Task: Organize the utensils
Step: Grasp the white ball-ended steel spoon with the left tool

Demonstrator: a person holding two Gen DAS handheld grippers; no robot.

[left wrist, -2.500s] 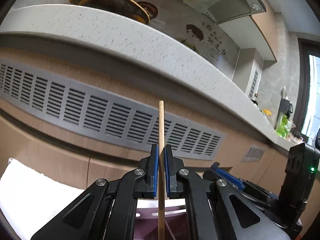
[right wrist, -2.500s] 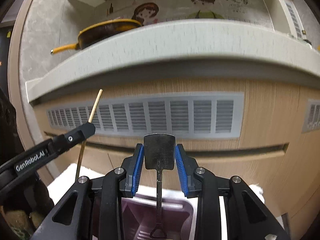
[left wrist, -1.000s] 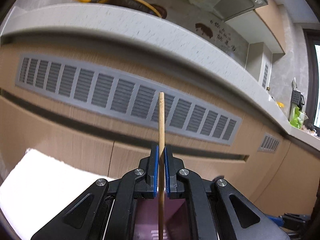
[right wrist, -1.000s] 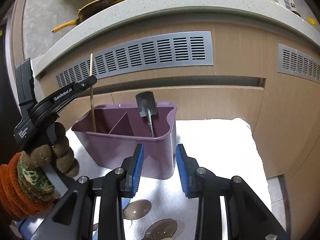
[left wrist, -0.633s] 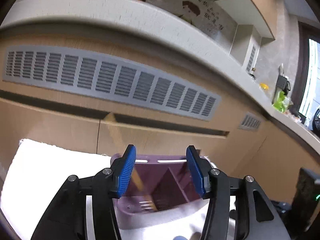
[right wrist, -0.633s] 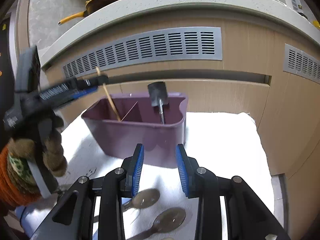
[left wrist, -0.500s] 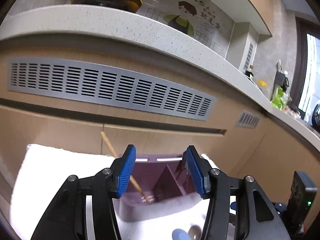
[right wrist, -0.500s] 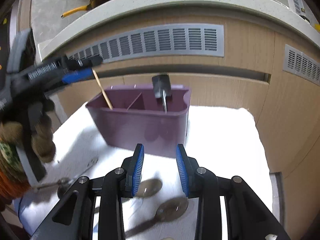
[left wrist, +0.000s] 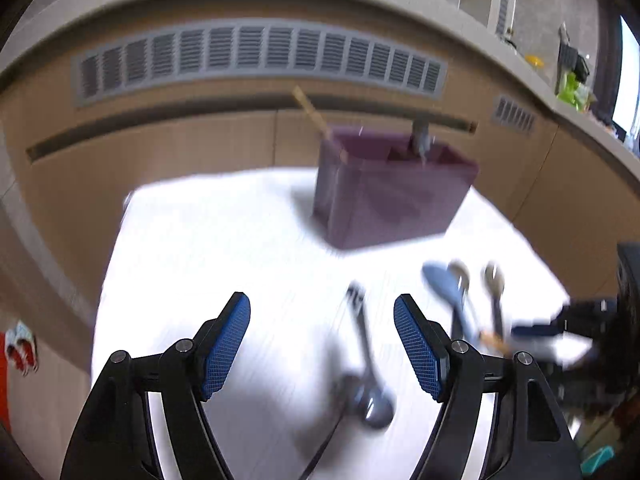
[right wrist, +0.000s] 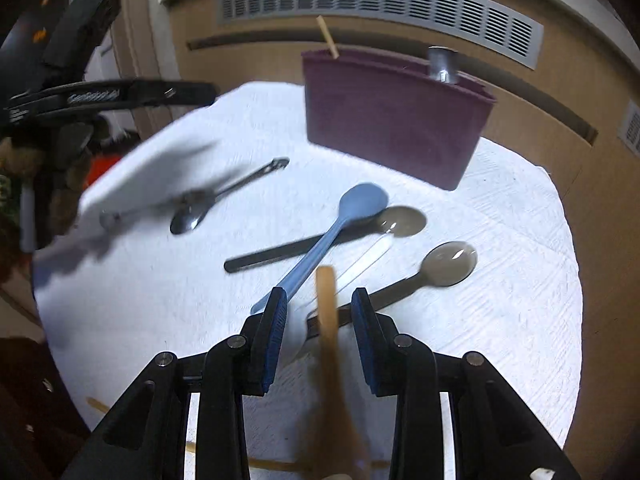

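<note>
A purple utensil caddy (right wrist: 392, 120) stands on the white cloth, holding a wooden chopstick (right wrist: 328, 40) and a small metal shovel spoon (right wrist: 442, 64). In the left wrist view my left gripper (left wrist: 322, 340) has its jaws opening wide, gripping nothing. A metal spoon (left wrist: 368, 396) lies on the cloth under them. My right gripper (right wrist: 320, 336) is open and low over the cloth. A blurred wooden stick (right wrist: 328, 316) lies between its pads without touching either. Ahead of it lie a blue spoon (right wrist: 352, 216) and two black-handled spoons (right wrist: 400, 220), (right wrist: 448, 264).
The white cloth (right wrist: 520, 280) covers a small table in front of a wooden cabinet with a grey vent (right wrist: 380, 0). A metal spoon (right wrist: 192, 216) lies at the left, near the left gripper (right wrist: 200, 92) and a gloved hand (right wrist: 16, 160). More chopsticks (right wrist: 272, 466) lie at the near edge.
My left gripper let the chopstick drop into the caddy and opened wide. Both grippers pulled back from the caddy and tipped down over the utensils on the cloth.
</note>
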